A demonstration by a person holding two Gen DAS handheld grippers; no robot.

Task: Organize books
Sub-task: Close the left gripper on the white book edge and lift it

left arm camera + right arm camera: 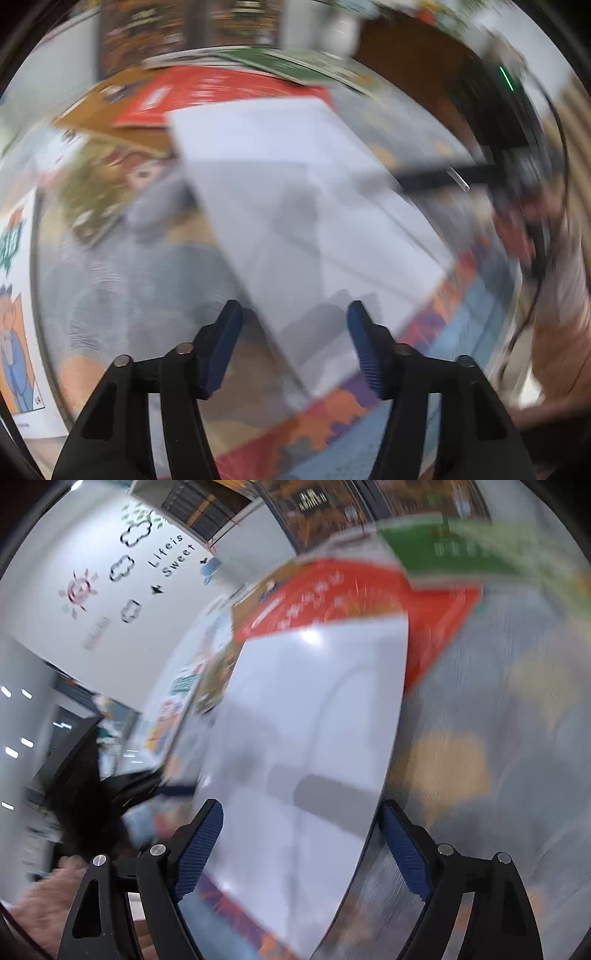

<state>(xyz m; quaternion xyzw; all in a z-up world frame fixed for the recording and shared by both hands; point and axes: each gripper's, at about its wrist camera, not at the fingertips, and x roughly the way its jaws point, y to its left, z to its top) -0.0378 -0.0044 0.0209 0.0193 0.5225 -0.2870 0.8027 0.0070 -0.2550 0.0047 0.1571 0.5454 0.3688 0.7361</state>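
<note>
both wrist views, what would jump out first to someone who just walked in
The big white book cover fills the middle of both views, lying just ahead of the open left gripper and open right gripper. Behind it a red book peeks out, with a green book farther back. In the right wrist view, a white wall with "Life is Sweet" lettering stands out at upper left.

A white wall (pixel 110 602) stood at the left of the right wrist view, decorated with stickers — a pink sun (pixel 78 590), outlined clouds (pixel 136 531), small birds and the words "Life is Sweet" (pixel 173 555). Beyond it, dark shelving (pixel 314 506) appeared — too blurred to make out.
</note>
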